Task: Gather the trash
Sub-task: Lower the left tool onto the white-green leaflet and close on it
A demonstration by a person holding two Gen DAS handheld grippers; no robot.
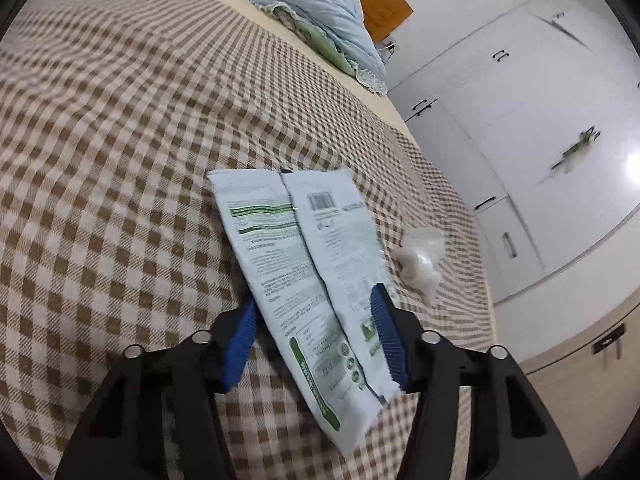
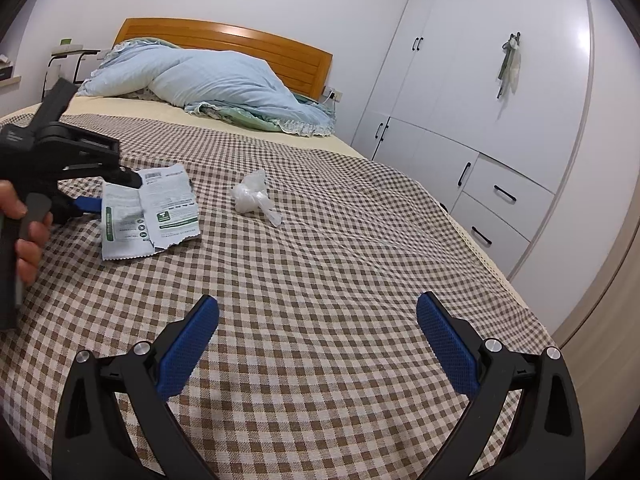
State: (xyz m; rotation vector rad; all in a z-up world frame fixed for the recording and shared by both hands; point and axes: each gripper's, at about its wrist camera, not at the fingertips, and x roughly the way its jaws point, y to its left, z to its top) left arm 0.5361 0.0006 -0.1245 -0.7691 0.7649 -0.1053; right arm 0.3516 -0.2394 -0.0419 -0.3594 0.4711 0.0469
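In the left wrist view, the left gripper (image 1: 316, 316) sits at the lower middle of the frame, and a torn white and green wrapper (image 1: 304, 272) lies between its blue pads (image 1: 386, 336). The jaws stand apart on both sides of the wrapper; I cannot tell if they press it. The wrapper rests on the checked blanket (image 1: 120, 140) of the bed. A crumpled white plastic bag (image 1: 420, 260) lies near it, at the right of the frame. In the right wrist view, the right gripper (image 2: 318, 312) is at the bottom with jaws wide released, holding nothing. The wrapper appears at the middle left, the plastic bag beside it toward the centre. A blue quilt (image 2: 208, 80) lies before the wooden headboard (image 2: 280, 52), and a white wardrobe (image 2: 500, 100) fills the right side.
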